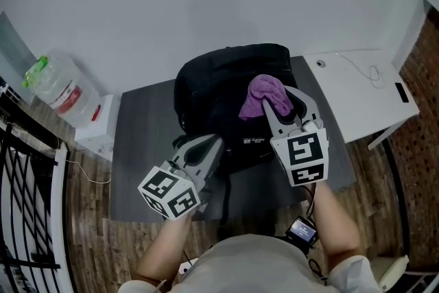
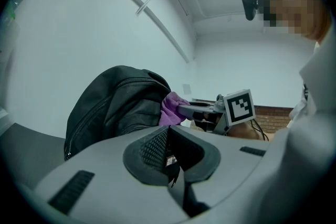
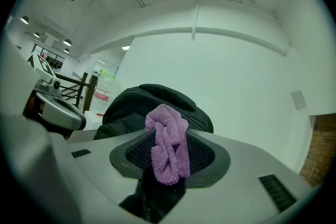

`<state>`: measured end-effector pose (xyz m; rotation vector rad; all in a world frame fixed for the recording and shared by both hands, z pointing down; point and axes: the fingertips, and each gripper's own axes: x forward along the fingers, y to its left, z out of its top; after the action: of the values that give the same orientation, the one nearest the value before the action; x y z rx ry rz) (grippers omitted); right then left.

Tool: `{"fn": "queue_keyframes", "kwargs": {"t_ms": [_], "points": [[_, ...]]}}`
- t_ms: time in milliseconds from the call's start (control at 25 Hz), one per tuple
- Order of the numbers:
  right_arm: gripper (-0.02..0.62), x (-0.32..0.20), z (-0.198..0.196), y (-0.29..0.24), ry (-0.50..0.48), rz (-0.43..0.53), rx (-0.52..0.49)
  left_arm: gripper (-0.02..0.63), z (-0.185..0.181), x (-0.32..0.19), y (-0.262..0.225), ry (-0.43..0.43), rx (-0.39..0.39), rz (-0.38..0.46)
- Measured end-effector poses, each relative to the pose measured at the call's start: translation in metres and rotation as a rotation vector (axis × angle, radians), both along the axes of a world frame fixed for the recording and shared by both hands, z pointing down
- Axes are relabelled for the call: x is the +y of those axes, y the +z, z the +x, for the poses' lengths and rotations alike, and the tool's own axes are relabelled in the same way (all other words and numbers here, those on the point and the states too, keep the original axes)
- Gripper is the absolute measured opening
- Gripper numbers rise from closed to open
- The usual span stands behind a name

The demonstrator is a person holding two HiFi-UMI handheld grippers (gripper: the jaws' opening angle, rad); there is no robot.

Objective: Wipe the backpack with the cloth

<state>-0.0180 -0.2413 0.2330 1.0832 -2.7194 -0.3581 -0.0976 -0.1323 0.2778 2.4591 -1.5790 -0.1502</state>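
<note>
Only in the head view is the grey tabletop point(image 1: 137, 147) seen whole, with the black backpack point(image 1: 219, 89) stood at its far edge by the wall. In the left gripper view the purple cloth point(image 2: 170, 110) is seen pressed against the backpack's side. The right gripper point(image 1: 280, 101) is clamped on the bunched cloth, which is draped between its pads. The left gripper point(image 1: 209, 145) is closed narrowly on a thin dark piece at the backpack's near left side.

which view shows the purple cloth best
The right gripper view: the cloth hangs clamped between the jaws, up close. The head view shows it bunched against the backpack; the left gripper view catches only a corner.
</note>
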Motion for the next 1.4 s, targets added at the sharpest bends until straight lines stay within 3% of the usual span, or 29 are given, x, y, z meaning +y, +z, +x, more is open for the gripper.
{"fn": "queue_keyframes", "kwargs": {"t_ms": [840,1400], "points": [[0.164,-0.033,0.078,0.006,0.084,-0.037,-0.086,0.006,0.055,-0.021,-0.008,0.062,-0.061,-0.008],[0.164,-0.066,0.142,0.021,0.266,-0.081,-0.089,0.006,0.058,-0.021,-0.004,0.074,-0.053,-0.013]]}}
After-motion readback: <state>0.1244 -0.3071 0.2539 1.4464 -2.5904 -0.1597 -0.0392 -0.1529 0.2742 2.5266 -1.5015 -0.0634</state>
